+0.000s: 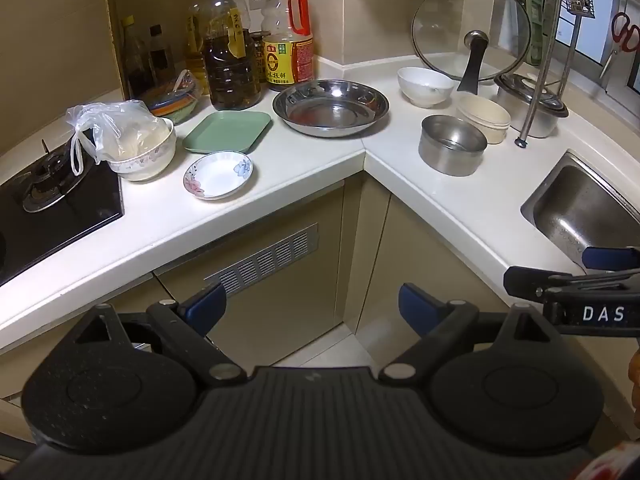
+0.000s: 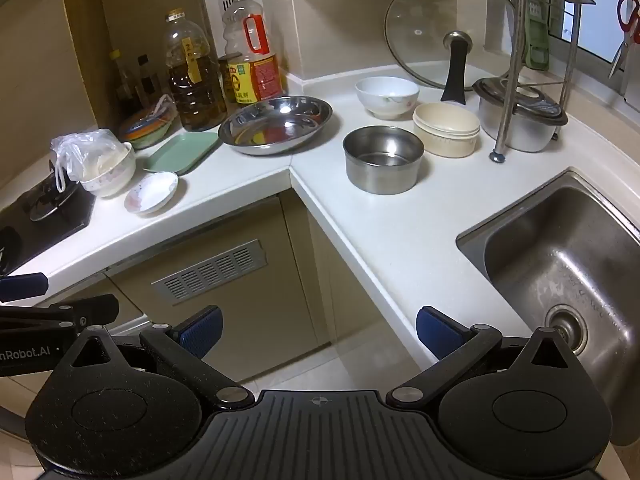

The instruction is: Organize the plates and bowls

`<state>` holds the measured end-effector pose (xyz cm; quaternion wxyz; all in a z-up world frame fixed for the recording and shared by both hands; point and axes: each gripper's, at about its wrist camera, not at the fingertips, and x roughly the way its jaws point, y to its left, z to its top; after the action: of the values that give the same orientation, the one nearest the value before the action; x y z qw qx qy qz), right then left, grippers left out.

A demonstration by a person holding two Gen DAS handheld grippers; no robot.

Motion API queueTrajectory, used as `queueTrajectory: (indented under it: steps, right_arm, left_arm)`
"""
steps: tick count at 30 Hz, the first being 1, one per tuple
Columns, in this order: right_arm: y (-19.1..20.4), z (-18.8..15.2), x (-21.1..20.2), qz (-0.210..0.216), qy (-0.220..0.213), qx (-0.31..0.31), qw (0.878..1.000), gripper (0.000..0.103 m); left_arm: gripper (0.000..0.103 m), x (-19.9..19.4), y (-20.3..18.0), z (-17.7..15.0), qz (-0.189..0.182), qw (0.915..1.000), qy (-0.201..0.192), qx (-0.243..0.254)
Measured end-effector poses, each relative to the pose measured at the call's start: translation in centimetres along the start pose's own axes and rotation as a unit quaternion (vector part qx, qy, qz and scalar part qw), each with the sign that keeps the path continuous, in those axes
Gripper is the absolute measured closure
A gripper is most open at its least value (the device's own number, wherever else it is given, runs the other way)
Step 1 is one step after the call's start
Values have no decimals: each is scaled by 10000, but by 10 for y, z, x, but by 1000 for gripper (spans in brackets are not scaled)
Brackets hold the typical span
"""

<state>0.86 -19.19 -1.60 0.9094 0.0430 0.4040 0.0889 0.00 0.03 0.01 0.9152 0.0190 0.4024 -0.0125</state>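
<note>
Both tongs hang out in front of the table's inner corner, each spread wide with nothing between its blue pads: the left tongs [image 1: 308, 306] over the cabinet doors, the right tongs [image 2: 318, 330] just off the table's front edge near the sink [image 2: 560, 264].

Along the left run of the table [image 1: 280, 184], beside the stove [image 1: 52, 208], stands a floral bowl [image 1: 144, 156] with a plastic bag [image 1: 108, 128] stuffed into it. Next comes a small floral saucer [image 1: 218, 175] near the front edge, and behind it a green rectangular plate [image 1: 227, 131]. A row of oil and sauce bottles [image 1: 232, 52] lines the back wall. Right at the corner seam sits a wide steel dish [image 1: 331, 107].

On the right run, a steel bowl [image 1: 452, 145] stands nearest the front, a cream bowl [image 1: 484, 118] just beside it, and a white bowl [image 1: 425, 86] farther back. A glass lid [image 1: 468, 32] leans against the back wall, and a lidded steel pot [image 1: 528, 102] stands behind the leg of a metal rack [image 1: 540, 72].
</note>
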Motion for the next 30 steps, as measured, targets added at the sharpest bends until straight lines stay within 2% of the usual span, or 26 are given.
queueTrajectory:
  steps: [30]
  right_arm:
    - [-3,3,1,6,5,13,10000,0]
  left_arm:
    - [11,0,1,0,16,10000,-10,31]
